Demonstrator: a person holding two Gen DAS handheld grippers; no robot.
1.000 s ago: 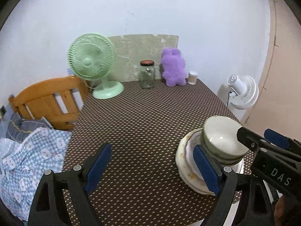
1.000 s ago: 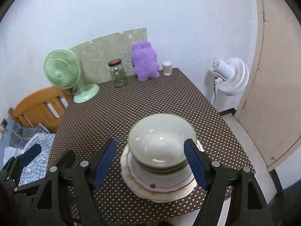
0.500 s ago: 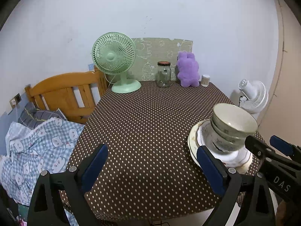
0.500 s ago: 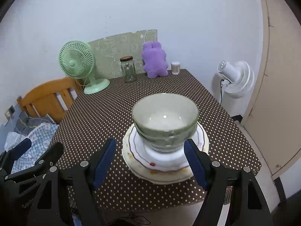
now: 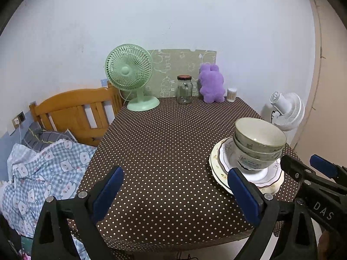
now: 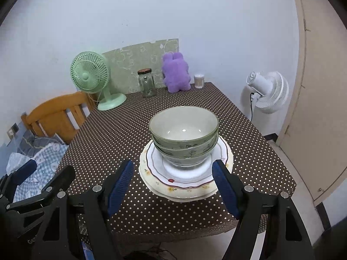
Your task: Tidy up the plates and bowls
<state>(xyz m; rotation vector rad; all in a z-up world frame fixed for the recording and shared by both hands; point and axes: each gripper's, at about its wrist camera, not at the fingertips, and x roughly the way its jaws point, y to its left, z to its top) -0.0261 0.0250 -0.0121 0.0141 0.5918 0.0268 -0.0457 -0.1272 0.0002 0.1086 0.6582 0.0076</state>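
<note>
Three green bowls (image 6: 184, 136) sit nested on stacked plates (image 6: 186, 179) near the front-right edge of the dotted table (image 6: 112, 138); stacking looks done, nothing else loose. Right gripper (image 6: 173, 186) hangs wide open w/ empty jaws just in front of the stack. Left gripper (image 5: 175, 192) is opening, nothing btwn its jaws.
</note>
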